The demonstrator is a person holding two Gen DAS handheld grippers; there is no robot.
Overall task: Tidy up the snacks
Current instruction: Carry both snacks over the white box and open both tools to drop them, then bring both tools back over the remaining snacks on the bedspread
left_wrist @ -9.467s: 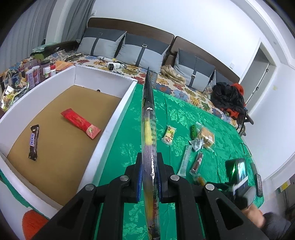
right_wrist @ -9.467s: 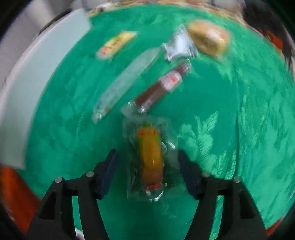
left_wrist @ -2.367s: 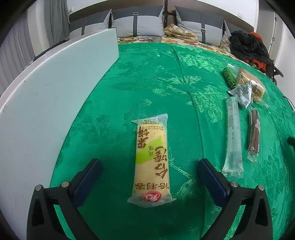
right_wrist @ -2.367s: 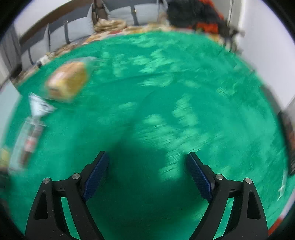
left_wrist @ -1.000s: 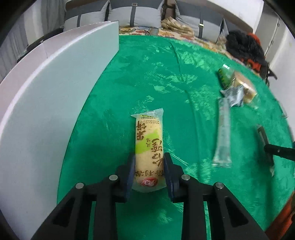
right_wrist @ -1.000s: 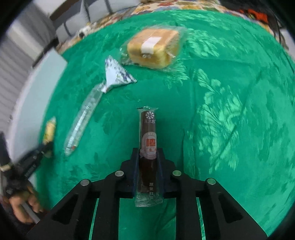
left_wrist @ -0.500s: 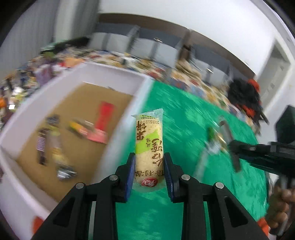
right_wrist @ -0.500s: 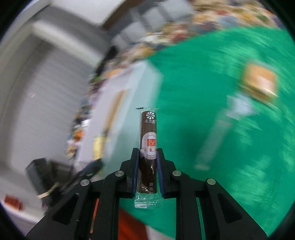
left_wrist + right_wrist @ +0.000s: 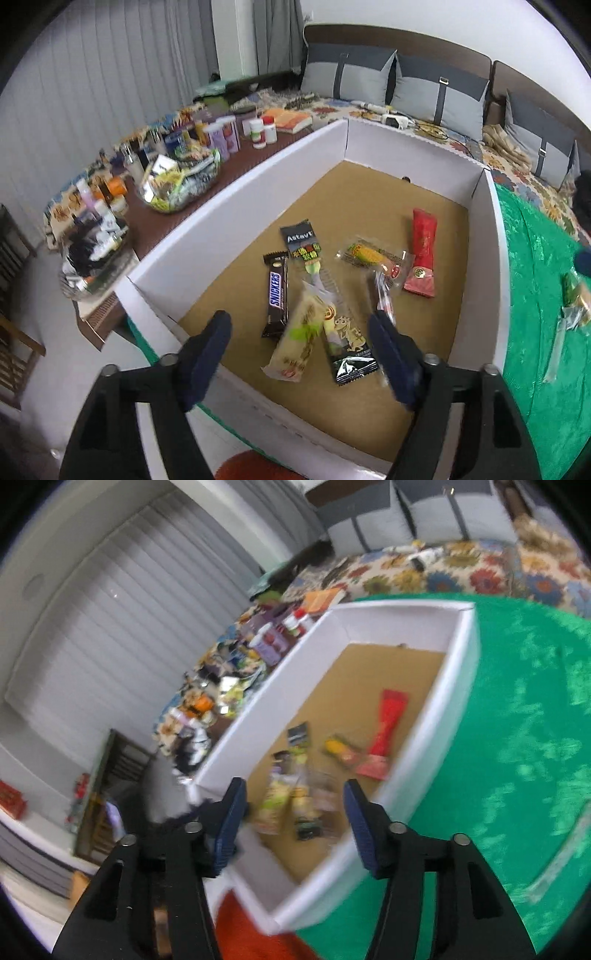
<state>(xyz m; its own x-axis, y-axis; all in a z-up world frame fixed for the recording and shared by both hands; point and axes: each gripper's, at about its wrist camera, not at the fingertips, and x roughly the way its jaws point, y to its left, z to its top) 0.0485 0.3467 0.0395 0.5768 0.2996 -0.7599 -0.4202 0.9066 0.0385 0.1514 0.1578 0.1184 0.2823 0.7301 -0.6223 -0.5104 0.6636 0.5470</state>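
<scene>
Both wide apart and holding nothing, left gripper (image 9: 301, 341) and right gripper (image 9: 293, 814) above the white box (image 9: 236, 206), rice-cracker pack (image 9: 297, 341) lying inside beside Snickers bar (image 9: 277, 293), red packet (image 9: 423, 253) and corn snack (image 9: 373, 256)

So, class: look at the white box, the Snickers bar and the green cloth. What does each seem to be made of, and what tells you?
Box: probably cardboard, with matte white walls, a plain brown floor and folded corners.
Snickers bar: glossy printed plastic or foil wrapper with crimped ends.
Green cloth: woven fabric, likely satin or brocade, with a shiny leafy pattern.
</scene>
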